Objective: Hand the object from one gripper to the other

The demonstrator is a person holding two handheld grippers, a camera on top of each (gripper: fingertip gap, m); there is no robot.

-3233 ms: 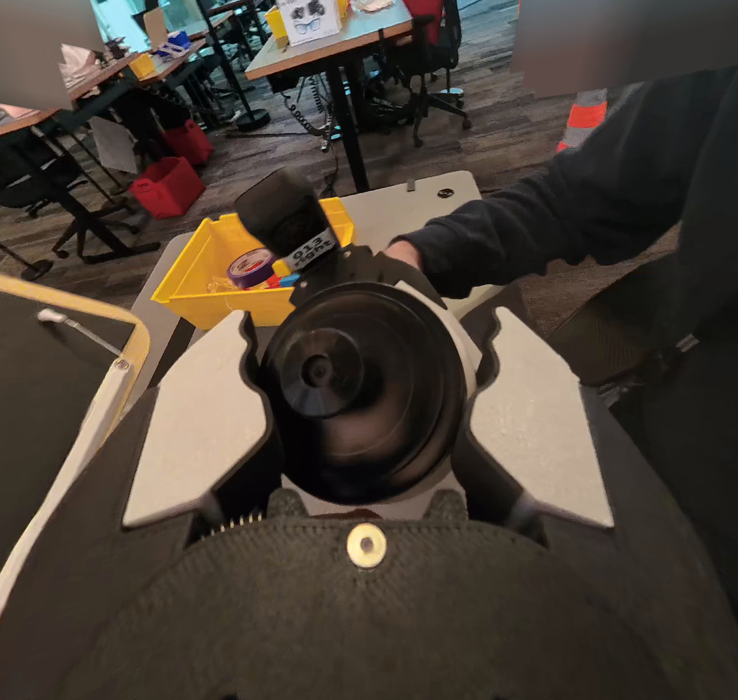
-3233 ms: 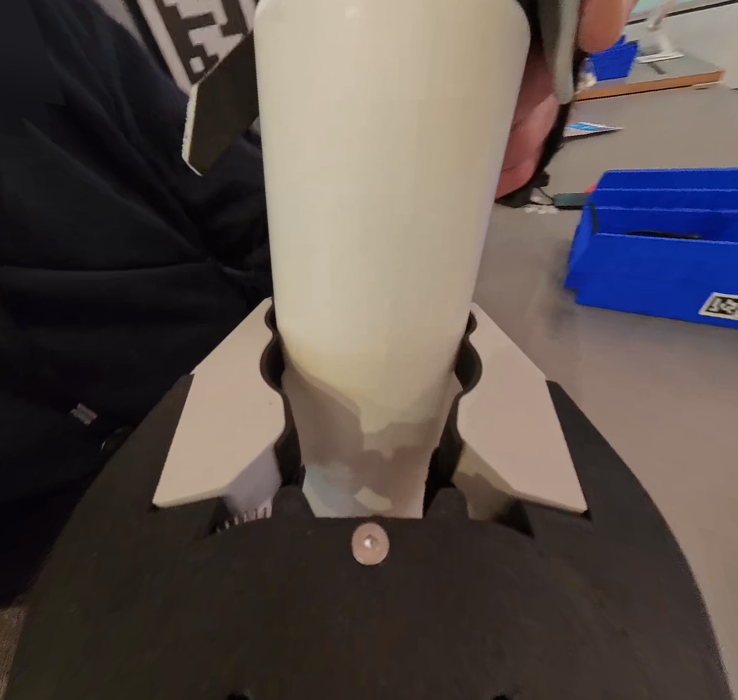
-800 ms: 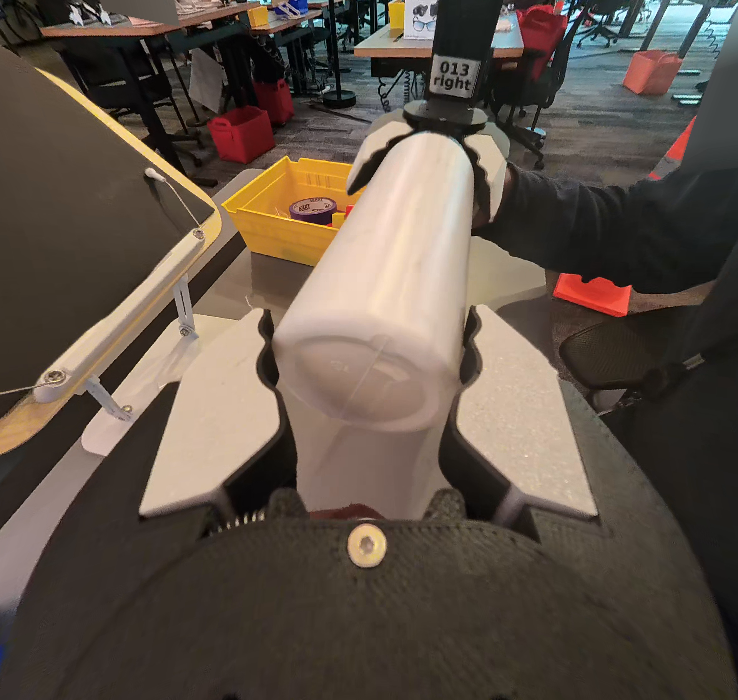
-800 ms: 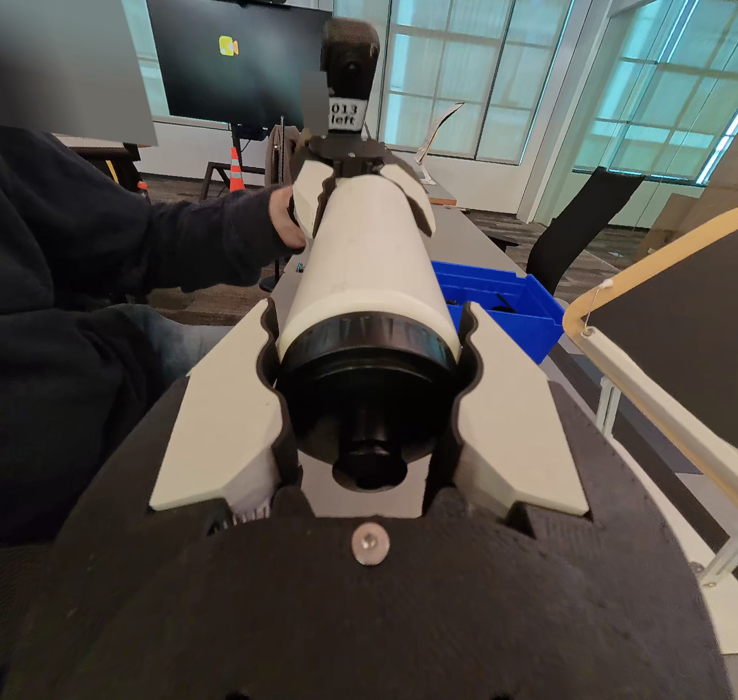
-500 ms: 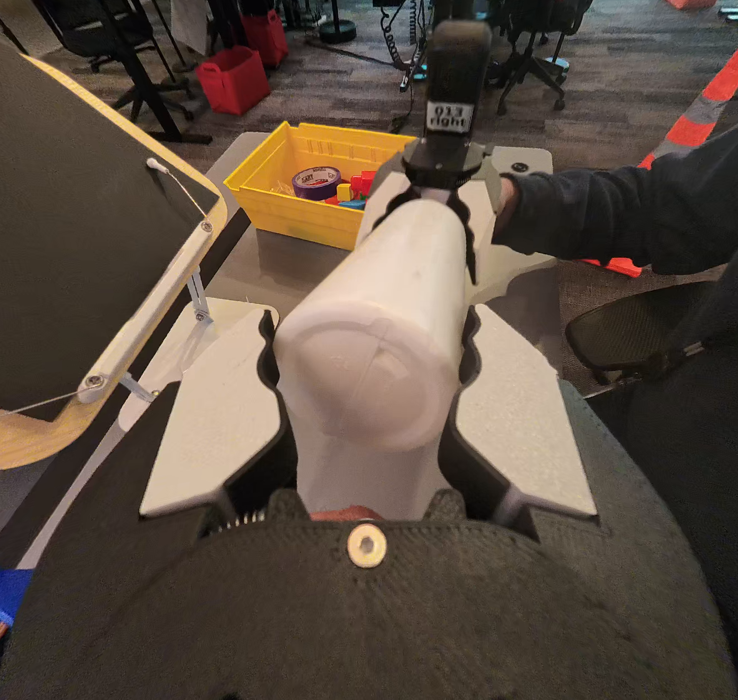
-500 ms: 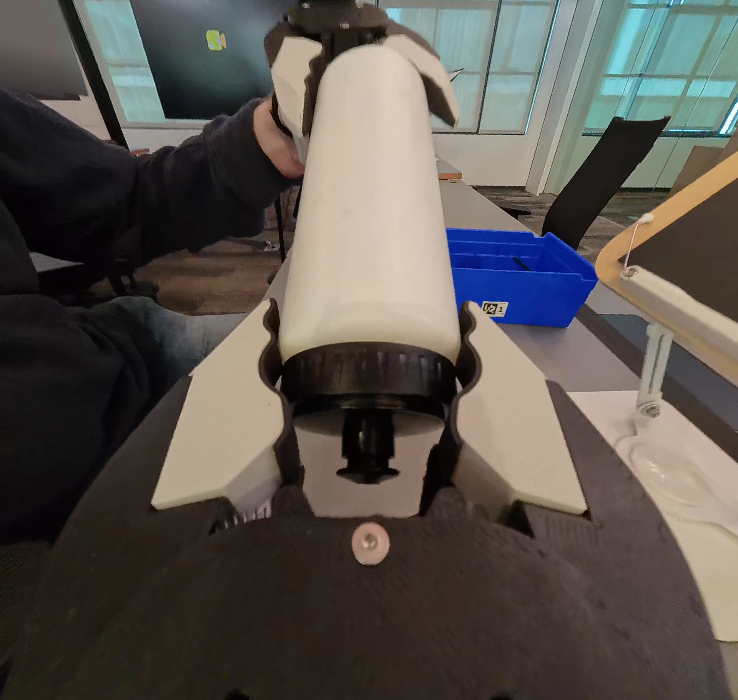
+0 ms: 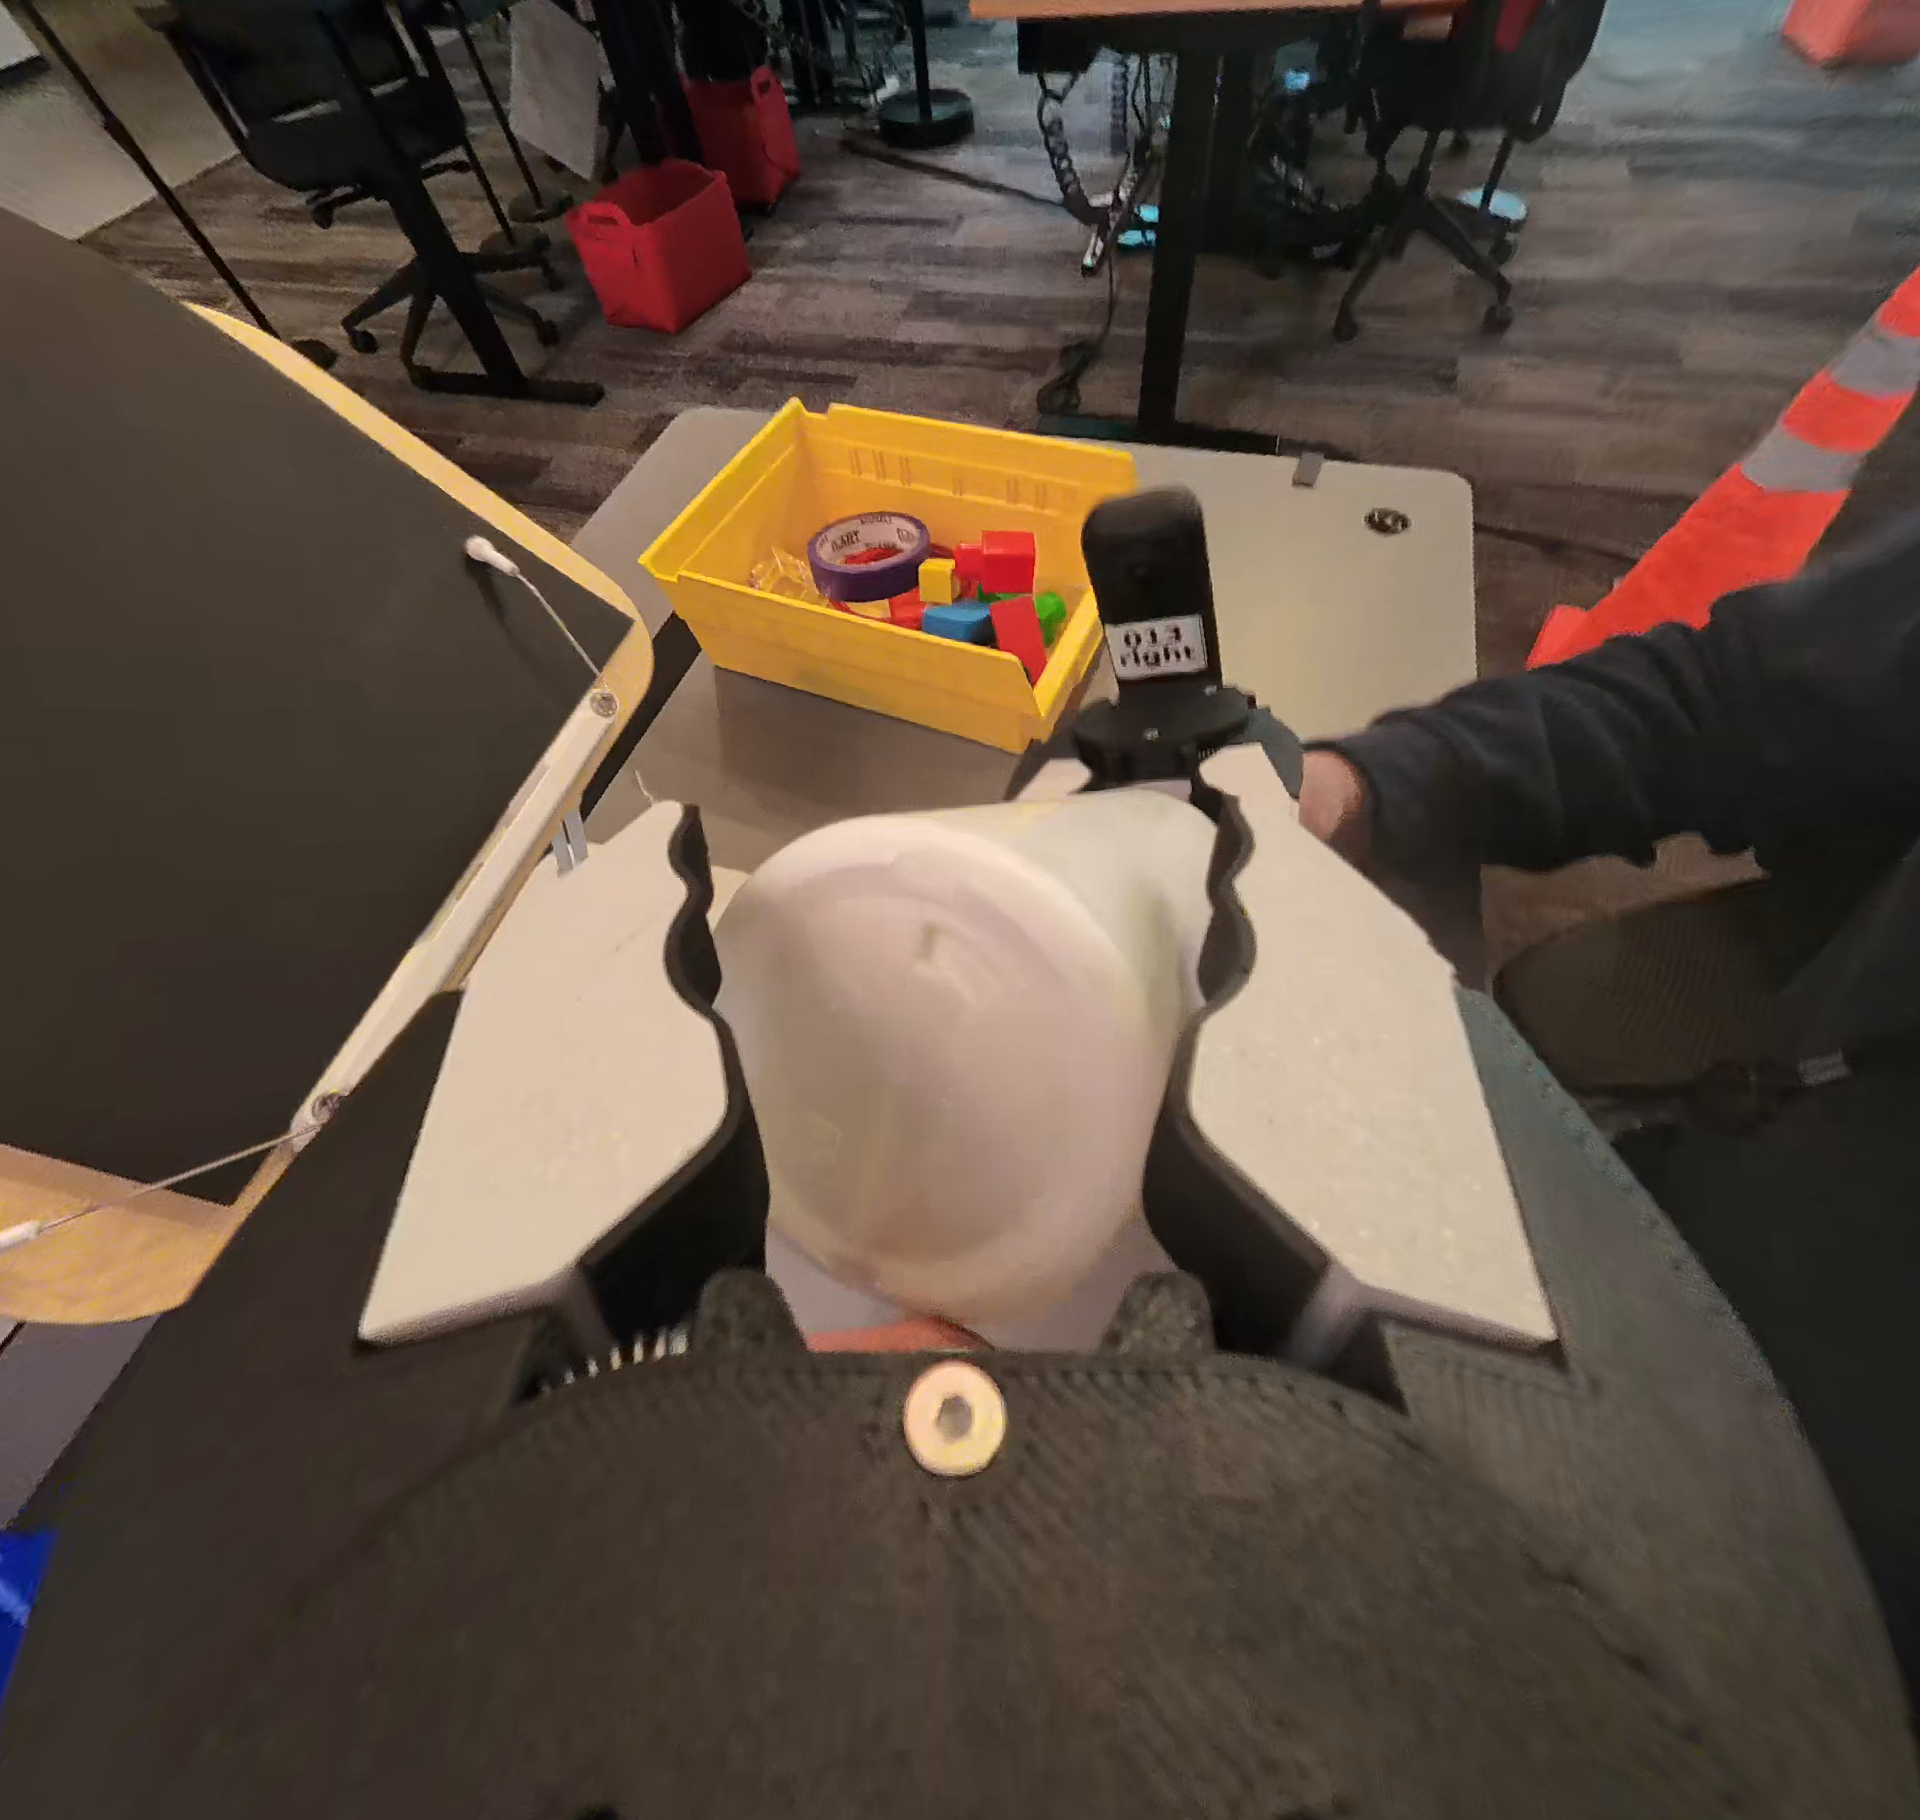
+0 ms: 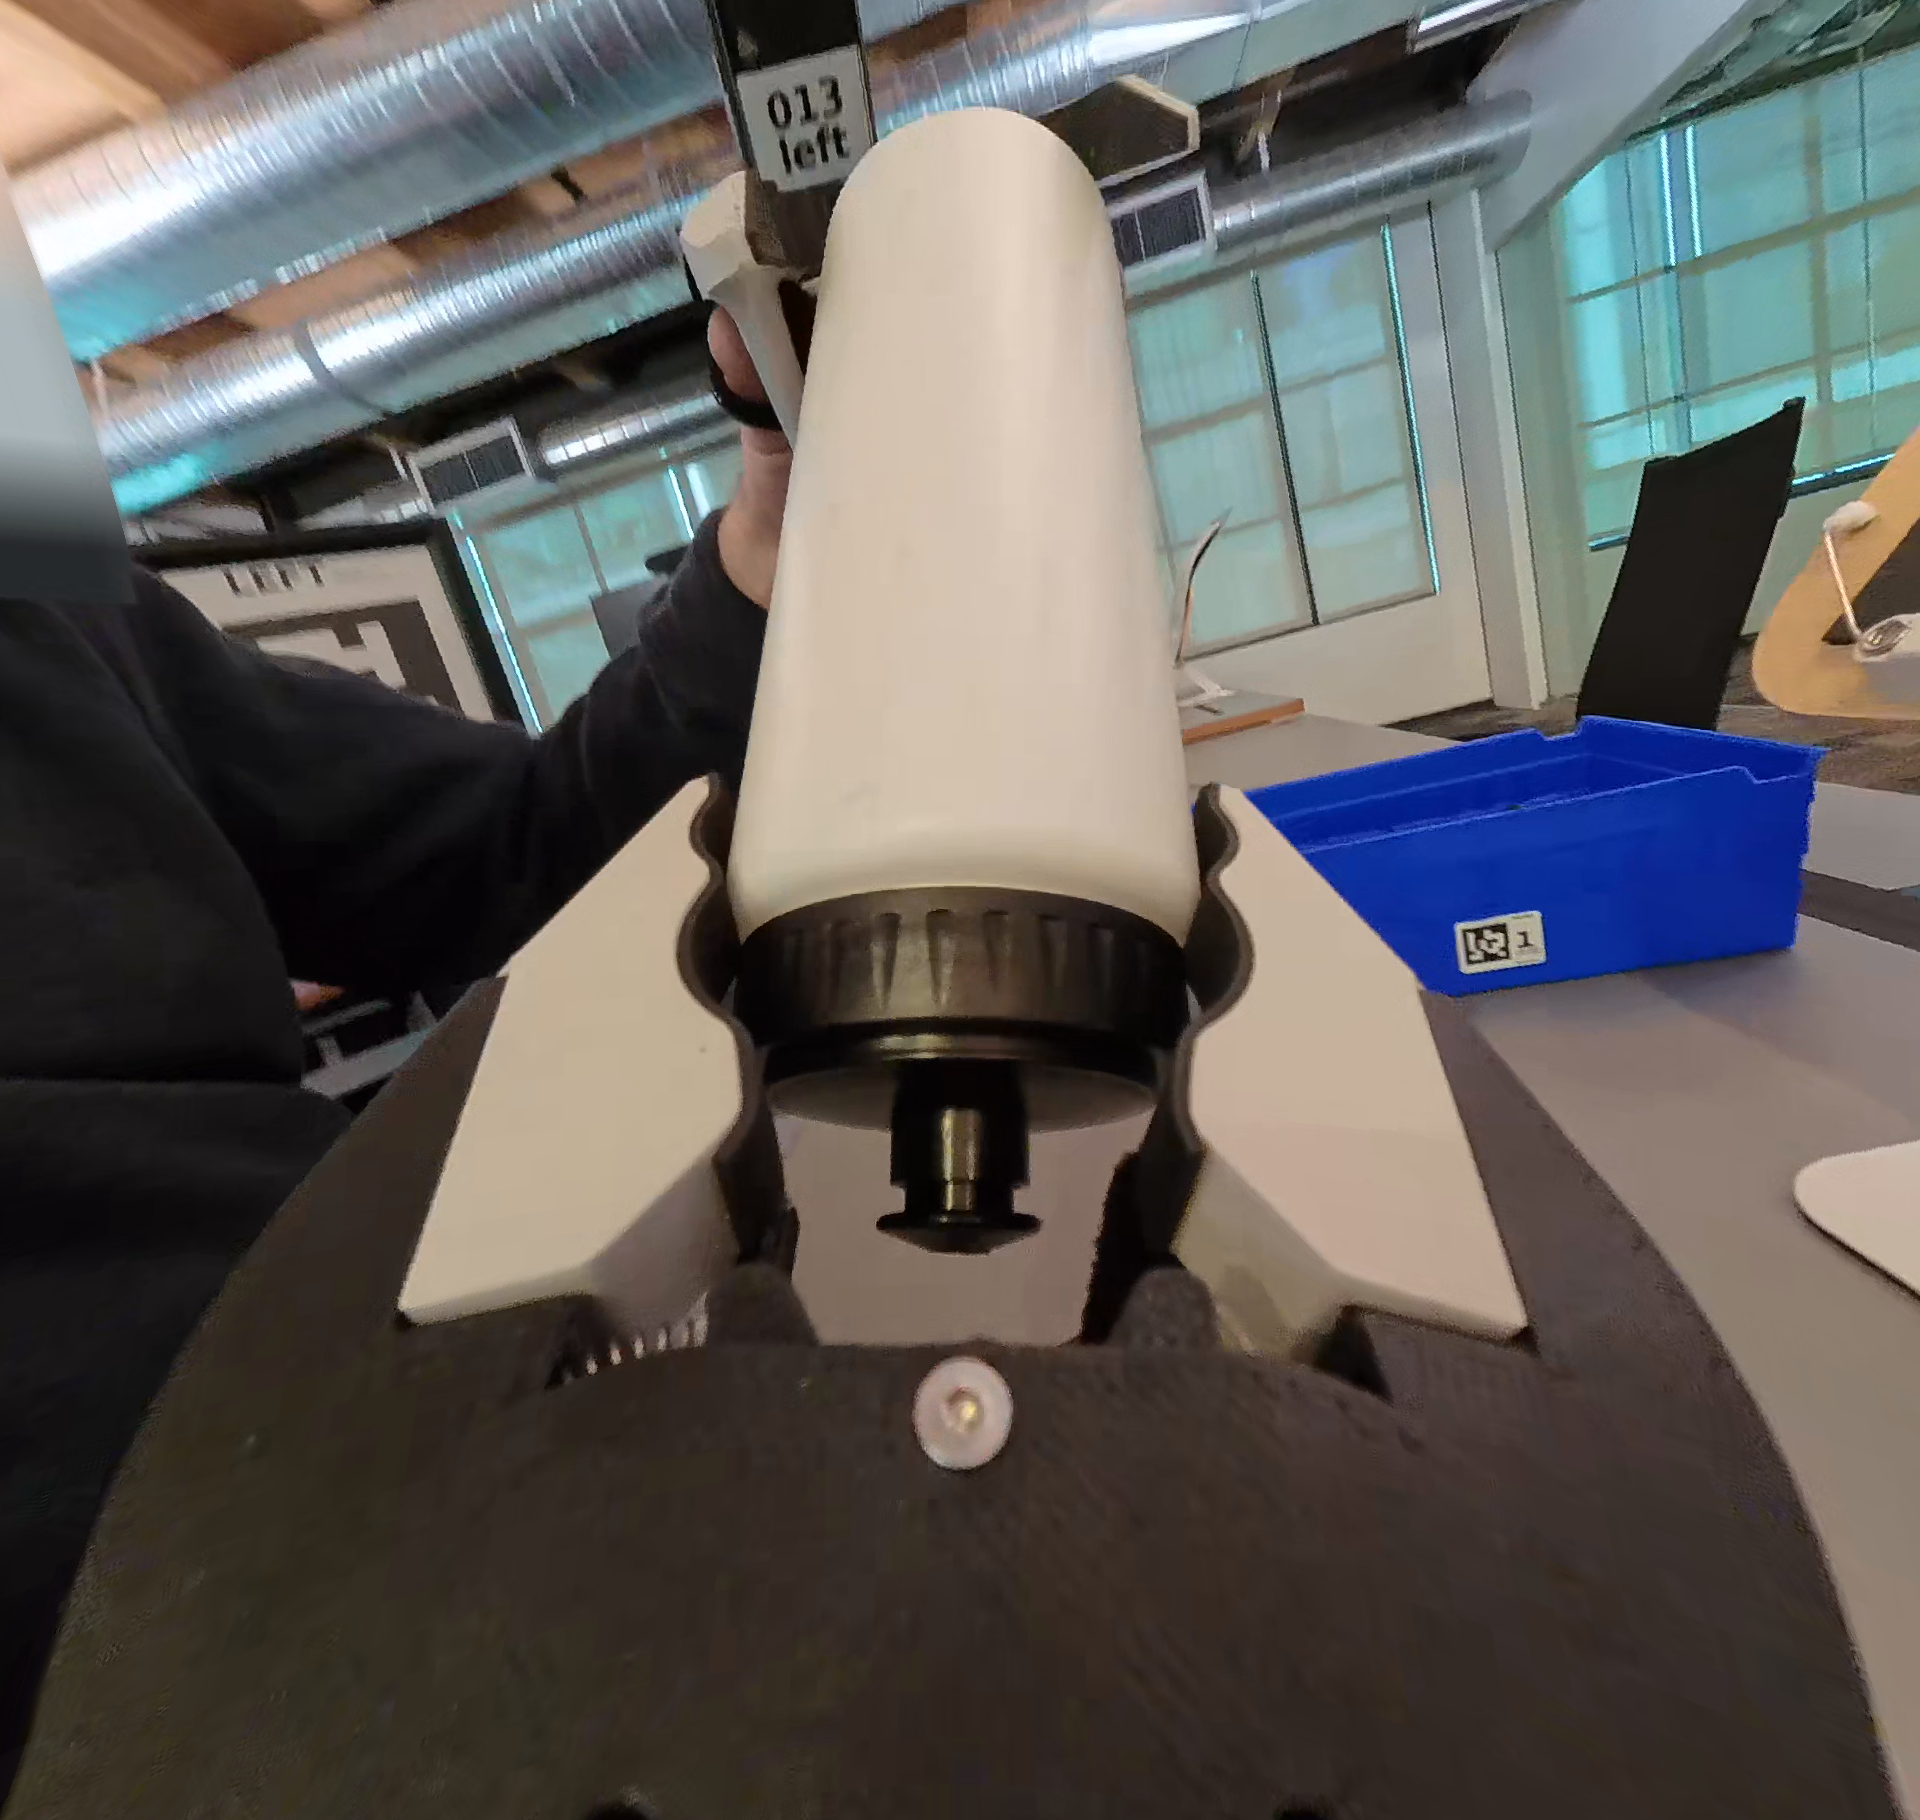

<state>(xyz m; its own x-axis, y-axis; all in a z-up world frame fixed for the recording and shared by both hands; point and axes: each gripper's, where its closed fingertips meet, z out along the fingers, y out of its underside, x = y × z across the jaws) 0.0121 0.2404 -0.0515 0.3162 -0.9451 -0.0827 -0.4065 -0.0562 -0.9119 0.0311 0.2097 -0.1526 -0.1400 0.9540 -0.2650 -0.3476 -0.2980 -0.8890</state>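
1. Between the two hand-held tools, a white bottle (image 8: 961,544) hangs in the air above the grey table (image 7: 1340,575), black cap end toward the right gripper (image 8: 961,897).
2. The right gripper pinches the bottle at its ribbed black cap (image 8: 961,970), one grey finger pressed on each side; the cap's spout points back at the camera.
3. The left gripper (image 7: 961,949) has its fingers beside the bottle's rounded white base (image 7: 935,1043), which fills the gap between them. The left one seems to stand a little off the base, so I cannot tell whether it is clamped or loose.
4. In the right wrist view the left gripper shows only as a pale finger (image 8: 743,284) and a labelled black handle behind the bottle's far end, with a hand (image 8: 753,523) in a dark sleeve holding it.
5. In the left wrist view the bottle hides most of the right gripper; its black handle (image 7: 1153,607) rises above.
6. Beyond it sits a yellow bin (image 7: 862,658) on the table, holding a roll of purple tape (image 7: 871,549) and coloured blocks (image 7: 987,596).
7. A blue bin (image 8: 1621,866) stands on the table, off to the right of the bottle in the right wrist view.
8. A black board with a pale wooden edge (image 7: 208,731) leans in at the left.
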